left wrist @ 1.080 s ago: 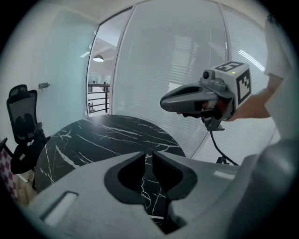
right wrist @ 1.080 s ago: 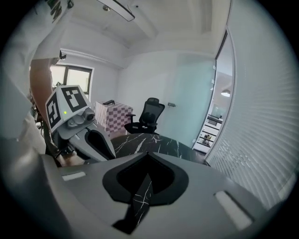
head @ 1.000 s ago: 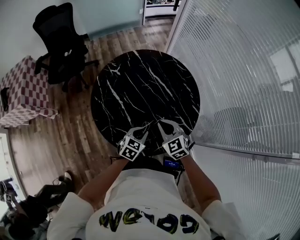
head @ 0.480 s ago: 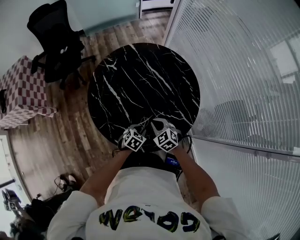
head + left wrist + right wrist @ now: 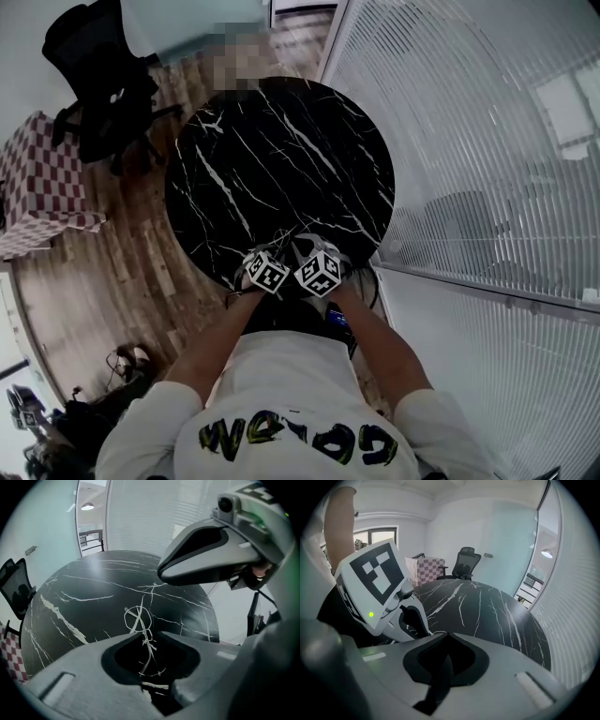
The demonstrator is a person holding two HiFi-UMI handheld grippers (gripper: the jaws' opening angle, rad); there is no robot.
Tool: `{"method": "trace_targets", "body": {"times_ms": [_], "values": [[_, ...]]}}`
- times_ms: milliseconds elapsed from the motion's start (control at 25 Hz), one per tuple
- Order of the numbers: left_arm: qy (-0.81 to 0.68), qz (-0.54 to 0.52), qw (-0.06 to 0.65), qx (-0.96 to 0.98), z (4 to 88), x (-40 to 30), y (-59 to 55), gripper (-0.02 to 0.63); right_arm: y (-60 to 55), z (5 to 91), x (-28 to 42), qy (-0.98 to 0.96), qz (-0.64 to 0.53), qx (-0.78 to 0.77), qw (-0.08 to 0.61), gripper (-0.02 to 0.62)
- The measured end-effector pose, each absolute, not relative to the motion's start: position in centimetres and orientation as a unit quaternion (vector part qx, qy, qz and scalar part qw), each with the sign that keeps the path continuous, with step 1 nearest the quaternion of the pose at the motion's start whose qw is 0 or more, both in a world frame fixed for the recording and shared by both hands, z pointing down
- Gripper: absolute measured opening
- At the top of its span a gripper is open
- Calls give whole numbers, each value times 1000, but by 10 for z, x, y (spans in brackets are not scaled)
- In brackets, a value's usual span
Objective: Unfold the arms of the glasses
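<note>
I see no glasses in any view. The round black marble table with white veins shows nothing lying on it. Both grippers hang side by side over its near edge and point steeply down. The jaws of my left gripper stand a narrow gap apart and are opening, with only the tabletop showing between them. On my right gripper the jaw tips meet, with nothing between them. The left gripper view has the right gripper close at upper right. The right gripper view has the left gripper's marker cube close at left.
A black office chair and a piece with a red-checked cloth stand on the wooden floor to the left. A glass wall with blinds runs close along the table's right side. A dark item with a blue glow sits at my waist.
Both grippers have sunk toward the table's near edge, tilted further down and drawn closer together. The head view has shifted a little.
</note>
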State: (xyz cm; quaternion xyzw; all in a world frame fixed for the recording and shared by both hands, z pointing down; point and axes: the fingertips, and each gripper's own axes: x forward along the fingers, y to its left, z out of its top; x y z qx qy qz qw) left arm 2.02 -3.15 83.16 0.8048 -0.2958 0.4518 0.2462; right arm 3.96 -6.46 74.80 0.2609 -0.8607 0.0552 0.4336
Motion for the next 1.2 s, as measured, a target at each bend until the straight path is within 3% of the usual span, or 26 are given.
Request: {"method": "trace_targets", "body": {"times_ms": [800,1000,1040,1200], "values": [[-300,449,266,799,838,37,-37,96,-67,759,51,-857,98,278,421,2],[-308,450,264,796,838,34,-40,59,-67,760,51,-857,102,280,421,2],[-310,451,263,795,838,34,-41,25,-67,761,52,-856,103,280,422,2],[-316,447,262,795,836,32,-41,12,-67,761,53,-856,105,281,421,2]]}}
